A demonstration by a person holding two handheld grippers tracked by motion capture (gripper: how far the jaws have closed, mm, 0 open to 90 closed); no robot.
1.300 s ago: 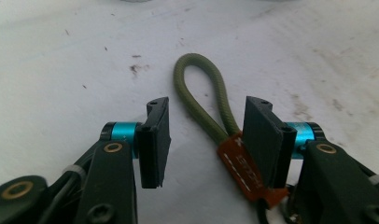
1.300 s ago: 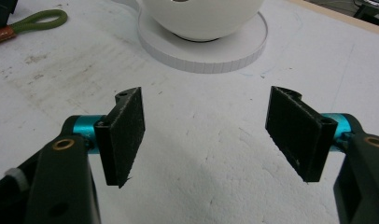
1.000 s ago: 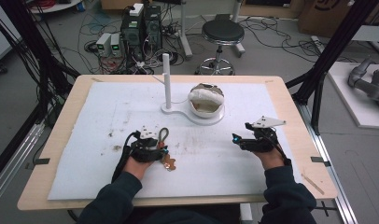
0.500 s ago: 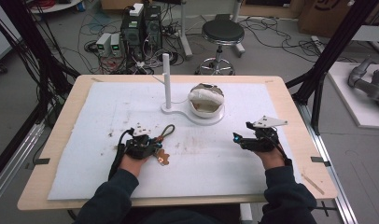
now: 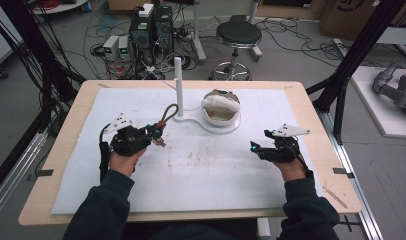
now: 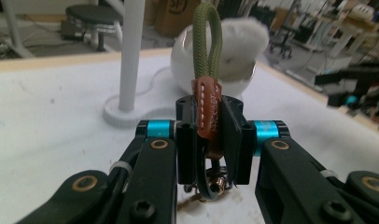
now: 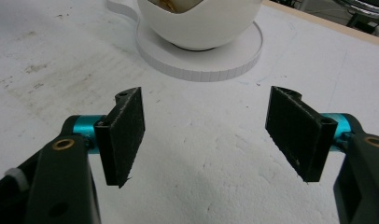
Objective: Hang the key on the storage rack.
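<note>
The left gripper [image 6: 211,140] has just been closing and now pinches a keychain strap [image 6: 207,70] by its brown leather tab [image 6: 207,112], lifted off the white mat [image 5: 216,165] near the white post [image 5: 179,87]. The olive cord loop looks light and floppy, so the stiffer tab seems the better hold. The right gripper [image 7: 206,126] rests with jaws wide apart and nothing between them

Premises: a robotics lab or test workshop. Beyond the left gripper [image 5: 156,134], past the far edge of the wooden table [image 5: 201,85], stand desktop computers [image 5: 152,27] amid loose cables on a bare floor, with a round stool [image 5: 238,35]. Black frame struts [image 5: 358,50] rise beyond the right gripper [image 5: 256,148].
</note>
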